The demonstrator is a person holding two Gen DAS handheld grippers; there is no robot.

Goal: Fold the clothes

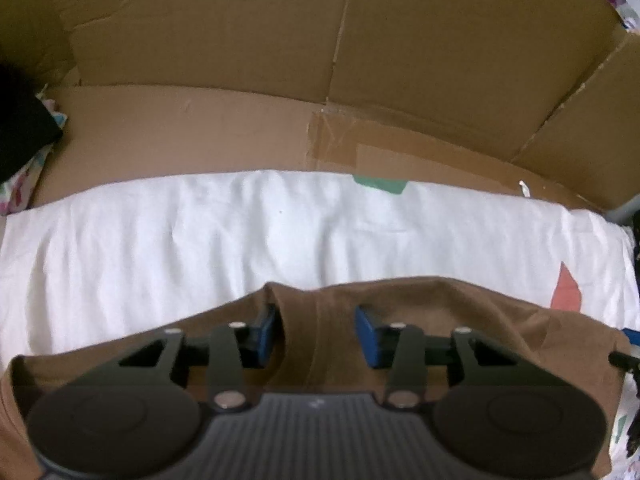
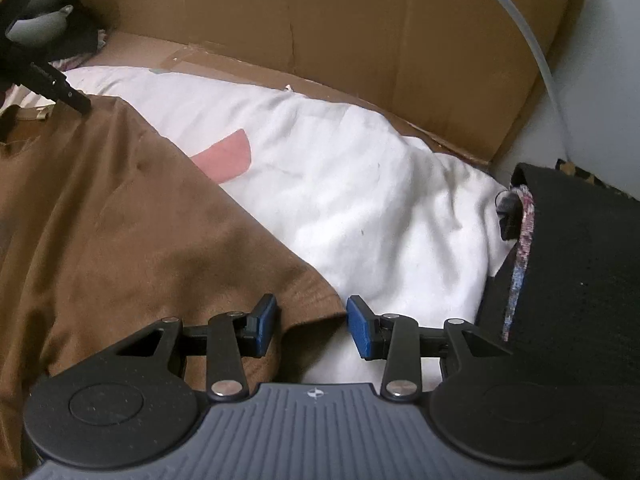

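Now the brown garment [image 1: 440, 312] lies spread on the white sheet [image 1: 200, 232], with cardboard [image 1: 240, 60] standing behind the sheet. Left gripper [image 1: 316, 334] hangs with its jaws spread over the garment's edge; right gripper [image 2: 312, 326] is likewise spread at its corner.

Cardboard walls [image 1: 248, 32] close off the top of both views. Below them, a bare strip of white sheet [image 1: 200, 232] lies open across mid-frame. In the right wrist view, a black padded object [image 2: 580, 280] blocks the right edge; clutter [image 2: 44, 12] fills the upper left.
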